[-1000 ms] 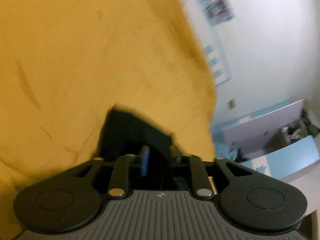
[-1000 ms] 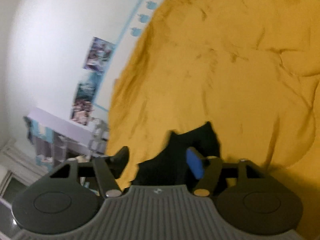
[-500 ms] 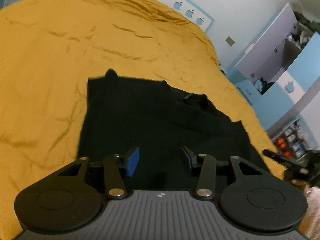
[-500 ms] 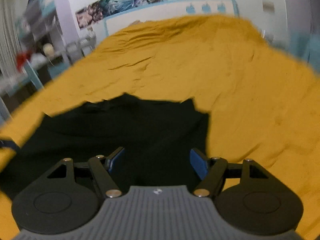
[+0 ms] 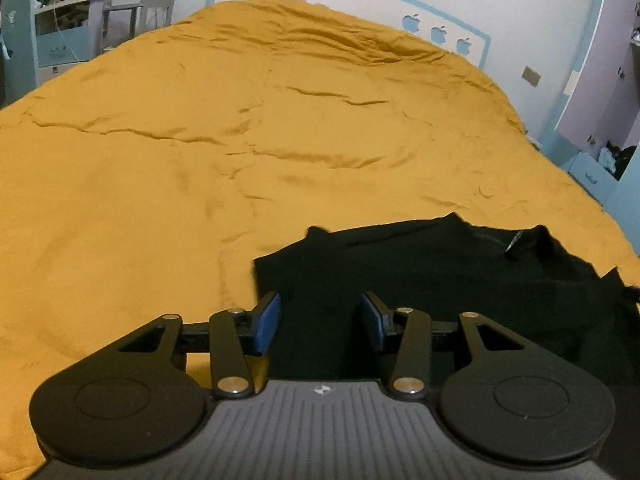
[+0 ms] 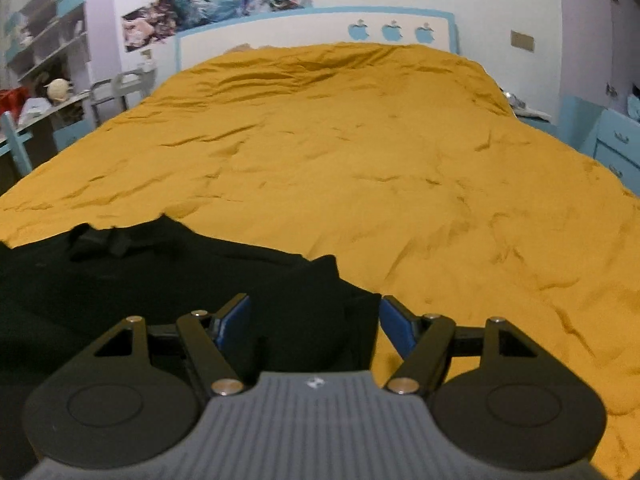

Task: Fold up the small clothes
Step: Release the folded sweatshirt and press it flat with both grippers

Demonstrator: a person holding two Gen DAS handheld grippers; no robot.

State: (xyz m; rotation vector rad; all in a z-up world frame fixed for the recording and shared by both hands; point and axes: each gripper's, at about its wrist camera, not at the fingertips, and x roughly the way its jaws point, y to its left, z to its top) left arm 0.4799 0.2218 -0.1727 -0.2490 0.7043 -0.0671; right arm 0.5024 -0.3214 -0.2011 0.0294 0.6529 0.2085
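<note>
While the black garment (image 5: 440,276) lies spread on the yellow bedcover (image 5: 280,140), you hold both grippers low over its near edge. In the lower middle of the left wrist view, your left gripper (image 5: 320,320) is closing its fingers over the cloth's left corner, pads not yet pressing it. In the right wrist view, your right gripper (image 6: 314,320) has its fingers spread wide over the right corner, gripping nothing. At the right edge, a blue drawer unit (image 6: 616,148) stands closed.
</note>
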